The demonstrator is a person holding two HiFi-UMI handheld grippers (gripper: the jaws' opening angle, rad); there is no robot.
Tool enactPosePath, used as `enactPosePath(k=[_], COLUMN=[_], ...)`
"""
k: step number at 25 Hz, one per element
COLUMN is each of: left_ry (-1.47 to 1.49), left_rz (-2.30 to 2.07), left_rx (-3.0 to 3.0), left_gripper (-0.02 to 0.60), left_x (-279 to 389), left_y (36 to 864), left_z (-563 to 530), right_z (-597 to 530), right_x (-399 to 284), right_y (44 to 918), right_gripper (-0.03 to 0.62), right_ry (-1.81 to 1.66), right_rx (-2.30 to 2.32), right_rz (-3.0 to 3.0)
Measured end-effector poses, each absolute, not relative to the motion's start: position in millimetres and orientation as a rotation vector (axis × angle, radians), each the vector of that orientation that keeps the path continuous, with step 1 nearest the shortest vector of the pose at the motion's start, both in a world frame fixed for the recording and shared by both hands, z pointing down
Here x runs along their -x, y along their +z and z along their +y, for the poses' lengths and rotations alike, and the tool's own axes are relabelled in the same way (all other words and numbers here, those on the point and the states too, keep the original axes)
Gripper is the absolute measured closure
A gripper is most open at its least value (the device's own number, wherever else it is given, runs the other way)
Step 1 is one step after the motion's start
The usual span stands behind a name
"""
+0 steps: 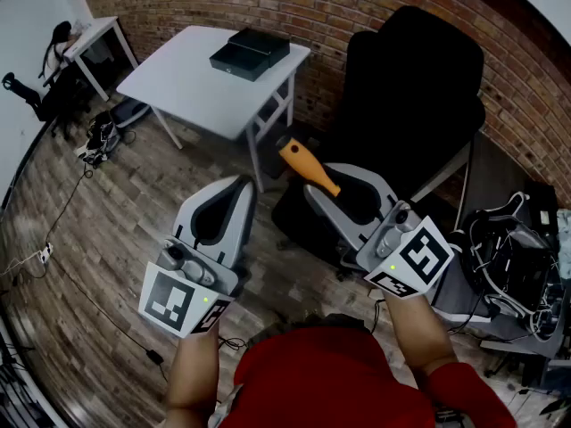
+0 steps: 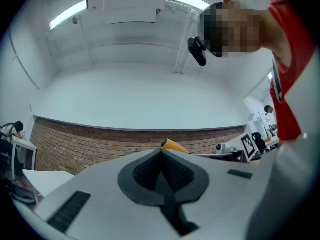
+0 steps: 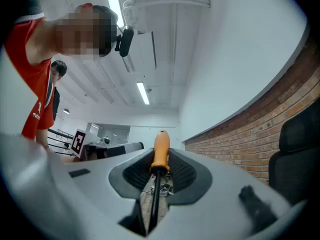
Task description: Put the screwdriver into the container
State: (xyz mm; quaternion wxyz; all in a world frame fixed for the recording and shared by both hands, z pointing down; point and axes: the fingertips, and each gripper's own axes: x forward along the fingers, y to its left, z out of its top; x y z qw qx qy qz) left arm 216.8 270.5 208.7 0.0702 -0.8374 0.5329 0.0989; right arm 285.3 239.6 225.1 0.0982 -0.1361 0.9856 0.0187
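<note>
Right gripper [image 1: 339,194] is clamping the screwdriver [image 1: 306,164]; left gripper [image 1: 237,184] is riding closed, empty. Black chair [image 1: 419,87] is looming just ahead (container [image 1: 249,53] sitting on the white table [image 1: 183,92], well apart).

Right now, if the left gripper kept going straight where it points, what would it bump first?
Probably the brick wall. The left gripper, jaws shut and empty, tilts upward and seems to clear the white table. The screwdriver peeks in just beside that line, and its depth is hard to judge.

Counting two grippers, left [image 1: 237,185] and right [image 1: 339,185], one screwdriver [image 1: 305,164], one container [image 1: 250,52], two tables, near [image 1: 192,83] and far [image 1: 100,29], one chair [image 1: 419,87] and one person [image 1: 339,377].
</note>
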Motion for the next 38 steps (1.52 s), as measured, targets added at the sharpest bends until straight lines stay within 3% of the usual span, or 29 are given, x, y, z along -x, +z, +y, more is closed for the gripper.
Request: enactPosePath(k=[14, 38], left_ry=[0.298, 0.332], left_rz=[1.634, 1.701], left_rx=[2.507, 2.474], left_gripper=[0.569, 0.569], left_x=[-190.8, -68.0], left_y=[215.3, 230.1], left_z=[285.3, 252.8], right_z=[251.5, 207.3], right_x=[-259.8, -162.3], right_y=[230.1, 240.0], right_gripper=[0.497, 0.497], right_ry=[0.039, 0.048], right_rx=[0.365, 0.406], right_rz=[2.931, 2.961])
